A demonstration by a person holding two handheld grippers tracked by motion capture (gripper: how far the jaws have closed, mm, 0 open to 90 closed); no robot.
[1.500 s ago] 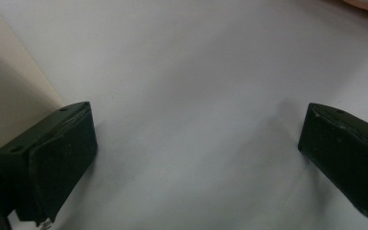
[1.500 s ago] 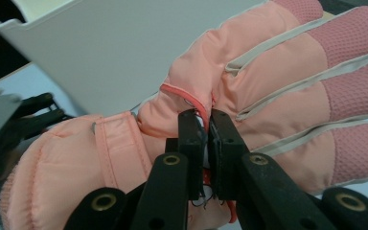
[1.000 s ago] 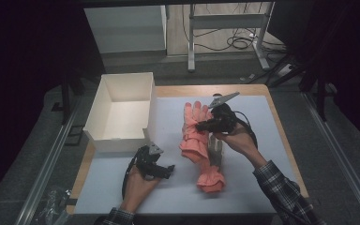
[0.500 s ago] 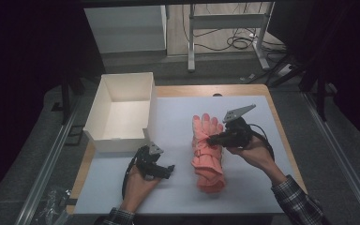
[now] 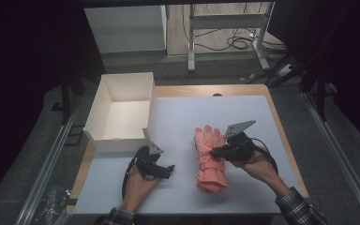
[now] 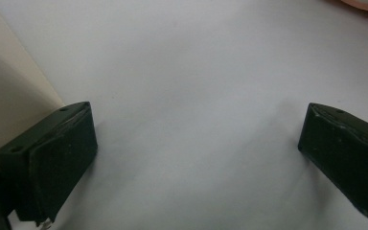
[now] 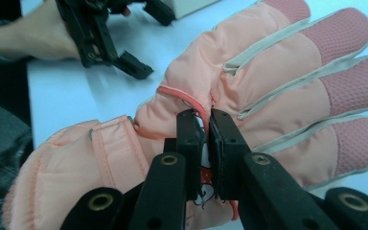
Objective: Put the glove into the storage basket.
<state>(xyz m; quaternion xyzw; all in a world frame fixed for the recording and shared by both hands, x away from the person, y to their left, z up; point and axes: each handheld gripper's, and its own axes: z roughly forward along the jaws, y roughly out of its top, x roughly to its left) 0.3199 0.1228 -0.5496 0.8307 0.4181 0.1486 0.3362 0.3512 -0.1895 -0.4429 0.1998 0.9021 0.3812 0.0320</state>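
Observation:
An orange-pink padded glove (image 5: 209, 157) lies on the white table sheet, fingers toward the far side, cuff toward the person. My right gripper (image 5: 214, 152) reaches over it from the right; in the right gripper view its jaws are shut on a fold of the glove (image 7: 249, 72) near the palm, right gripper (image 7: 206, 122). My left gripper (image 5: 168, 169) rests low on the sheet to the glove's left, apart from it. In the left gripper view its jaws stand wide open over bare sheet, left gripper (image 6: 196, 153), with a sliver of the glove (image 6: 364, 5) at the top right corner.
An open white cardboard box (image 5: 122, 112) stands at the table's left rear, its near wall (image 6: 9, 96) just beside my left gripper. The wooden table edge (image 5: 281, 136) runs along the right. Bare sheet (image 5: 215, 108) lies behind the glove.
The right gripper and the glove have moved toward the person and slightly right, and the glove now lies straighter. The left gripper has stayed in place.

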